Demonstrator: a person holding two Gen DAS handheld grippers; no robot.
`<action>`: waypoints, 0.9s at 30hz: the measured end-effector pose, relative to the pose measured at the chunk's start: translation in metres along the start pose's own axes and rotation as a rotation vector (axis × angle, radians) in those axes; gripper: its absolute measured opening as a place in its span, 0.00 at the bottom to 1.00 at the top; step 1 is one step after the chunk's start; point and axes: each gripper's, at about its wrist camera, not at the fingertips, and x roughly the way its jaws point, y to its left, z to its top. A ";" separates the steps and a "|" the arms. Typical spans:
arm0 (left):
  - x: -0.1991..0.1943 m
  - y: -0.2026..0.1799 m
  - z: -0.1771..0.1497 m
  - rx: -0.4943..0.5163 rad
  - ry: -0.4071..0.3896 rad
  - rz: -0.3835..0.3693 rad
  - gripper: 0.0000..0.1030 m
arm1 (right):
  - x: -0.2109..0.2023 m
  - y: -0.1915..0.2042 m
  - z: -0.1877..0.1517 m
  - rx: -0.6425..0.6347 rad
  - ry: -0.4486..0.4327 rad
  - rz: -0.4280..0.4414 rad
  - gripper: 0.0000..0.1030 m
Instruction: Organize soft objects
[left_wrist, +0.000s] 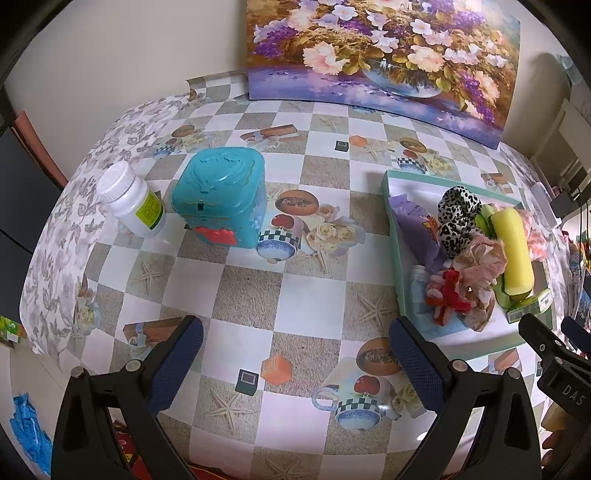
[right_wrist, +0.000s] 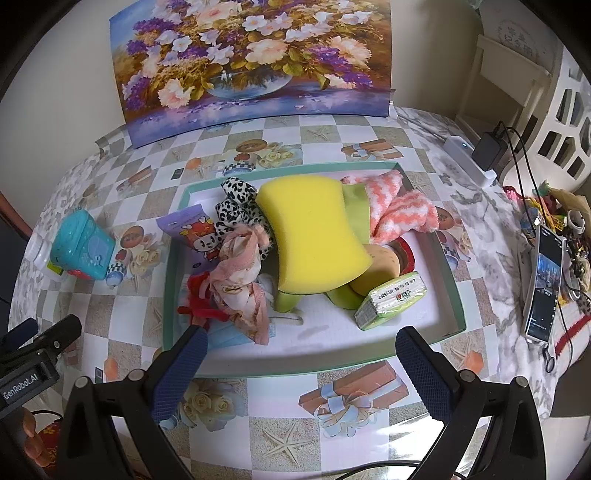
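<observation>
A teal-rimmed tray (right_wrist: 452, 291) (left_wrist: 393, 221) holds a pile of soft items. On top lies a yellow sponge (right_wrist: 314, 236) (left_wrist: 513, 251). Around it are an orange-and-white fuzzy sock (right_wrist: 399, 206), a leopard-print scrunchie (right_wrist: 236, 210) (left_wrist: 458, 218), a pink floral cloth (right_wrist: 240, 273) (left_wrist: 480, 273), a purple tissue pack (right_wrist: 188, 229) and a green tissue pack (right_wrist: 391, 302). My right gripper (right_wrist: 301, 354) is open at the tray's near edge, nothing between its fingers. My left gripper (left_wrist: 295, 343) is open over bare tablecloth, left of the tray.
A turquoise lidded box (left_wrist: 221, 195) (right_wrist: 83, 243) and a white pill bottle (left_wrist: 133, 199) stand on the checkered tablecloth at left. A flower painting (right_wrist: 255, 62) leans on the back wall. A phone (right_wrist: 543, 280), charger and cables lie at the right edge.
</observation>
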 end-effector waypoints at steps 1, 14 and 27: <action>0.000 0.000 0.000 0.000 0.001 -0.002 0.98 | 0.000 0.000 0.000 -0.001 0.000 -0.001 1.00; 0.001 0.000 0.000 -0.005 0.006 -0.006 0.98 | 0.002 0.002 0.000 -0.008 0.004 -0.003 1.00; 0.003 0.002 -0.002 -0.014 0.022 -0.007 0.98 | 0.002 0.001 0.000 -0.008 0.005 -0.003 1.00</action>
